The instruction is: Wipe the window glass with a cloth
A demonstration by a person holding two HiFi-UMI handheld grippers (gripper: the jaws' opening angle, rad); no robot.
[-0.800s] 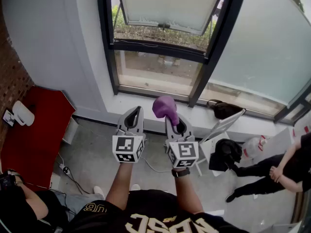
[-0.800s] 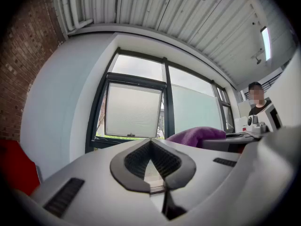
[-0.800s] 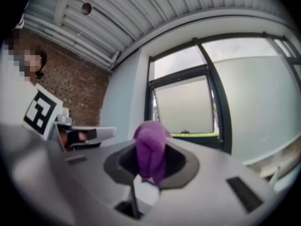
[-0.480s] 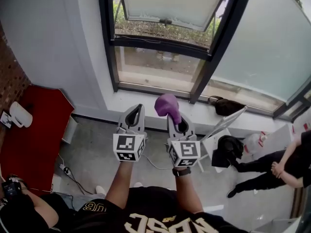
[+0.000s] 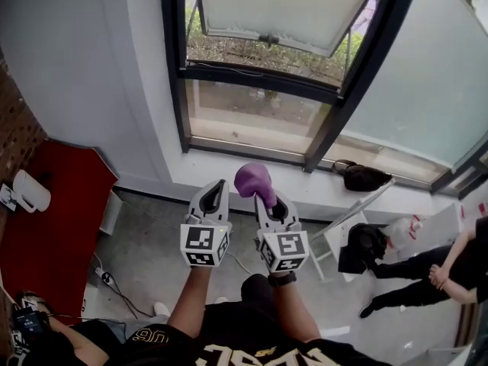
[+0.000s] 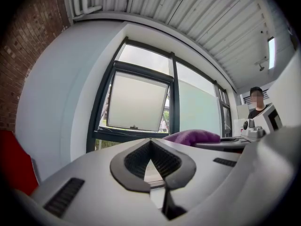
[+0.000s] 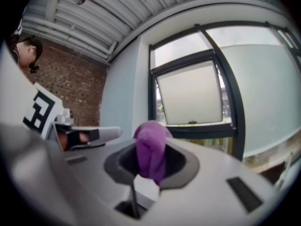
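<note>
The right gripper (image 5: 264,198) is clamped on a purple cloth (image 5: 252,180), and the bunched end of the cloth sticks up past the jaw tips. In the right gripper view the cloth hangs pinched between the closed jaws. The left gripper (image 5: 216,186) is just beside it, on its left, with its jaws pressed together and nothing between them. Both grippers point toward the window (image 5: 329,90), which has a dark frame, and the cloth is held well apart from the glass. The upper sash (image 5: 286,2) is tilted open, with a clear lower pane (image 5: 248,117) beneath it and a large frosted pane (image 5: 415,82) to the right. A black bag (image 5: 364,178) lies on the white sill (image 5: 221,165) below the frosted pane. On the floor at the left is a red mat (image 5: 57,204), next to a brick wall (image 5: 15,124). A person in dark clothes (image 5: 450,261) is at the right edge.
</note>
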